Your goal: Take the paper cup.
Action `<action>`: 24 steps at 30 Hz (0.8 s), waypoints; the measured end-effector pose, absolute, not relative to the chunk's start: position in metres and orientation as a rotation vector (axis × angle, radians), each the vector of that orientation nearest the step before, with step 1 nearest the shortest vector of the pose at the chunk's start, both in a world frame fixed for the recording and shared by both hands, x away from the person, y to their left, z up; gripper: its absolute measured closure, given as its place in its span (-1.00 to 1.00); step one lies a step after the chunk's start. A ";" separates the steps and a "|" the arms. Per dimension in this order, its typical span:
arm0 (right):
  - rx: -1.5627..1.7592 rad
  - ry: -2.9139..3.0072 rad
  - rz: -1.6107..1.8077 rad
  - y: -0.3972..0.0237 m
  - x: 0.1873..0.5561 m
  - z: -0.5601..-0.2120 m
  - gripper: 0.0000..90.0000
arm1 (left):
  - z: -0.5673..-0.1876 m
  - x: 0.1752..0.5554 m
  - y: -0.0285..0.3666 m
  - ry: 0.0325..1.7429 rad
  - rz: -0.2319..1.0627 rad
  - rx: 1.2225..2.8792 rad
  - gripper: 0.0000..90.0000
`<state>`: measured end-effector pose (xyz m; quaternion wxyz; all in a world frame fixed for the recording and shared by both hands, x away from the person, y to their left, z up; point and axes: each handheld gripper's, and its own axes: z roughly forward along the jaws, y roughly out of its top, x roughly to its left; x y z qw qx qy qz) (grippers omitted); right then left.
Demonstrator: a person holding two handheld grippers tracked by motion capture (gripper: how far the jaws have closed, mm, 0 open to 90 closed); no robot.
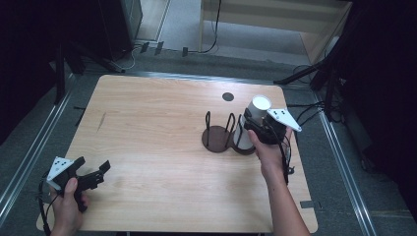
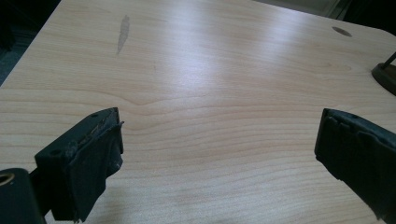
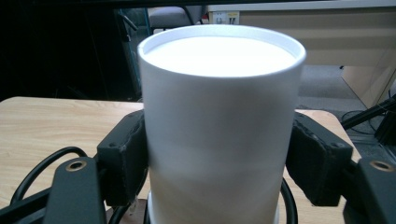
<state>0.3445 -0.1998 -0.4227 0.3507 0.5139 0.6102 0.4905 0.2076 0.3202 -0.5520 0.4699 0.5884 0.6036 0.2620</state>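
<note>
On the dark rack (image 1: pixel 223 139) right of table (image 1: pixel 147 147) centre, your right gripper (image 3: pixel 217 158) clasps the upright white cup (image 3: pixel 219 121); your left gripper (image 2: pixel 219 154) gapes, holding nothing.

The cup (image 1: pixel 251 123) stands on the rack (image 1: pixel 220 136), seemingly at its right end, right of centre on the table (image 1: pixel 147 128); the left gripper (image 1: pixel 93 174) hovers near the table's front-left corner.

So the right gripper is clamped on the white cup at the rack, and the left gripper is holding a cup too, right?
Not quite. The left gripper holds nothing: the left gripper view shows its jaws wide open over bare table. The right gripper is clamped on the white cup at the rack.
</note>
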 end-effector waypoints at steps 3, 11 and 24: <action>1.317 1.589 1.245 -0.199 0.345 -0.424 -0.42 | -0.552 0.208 0.320 1.479 0.641 1.442 -0.96; 1.299 1.598 1.173 -0.196 0.345 -0.426 -0.41 | -0.552 0.208 0.320 1.479 0.640 1.441 -0.96; 1.342 1.561 1.280 -0.207 0.342 -0.425 -0.58 | -0.552 0.208 0.321 1.478 0.638 1.441 -0.96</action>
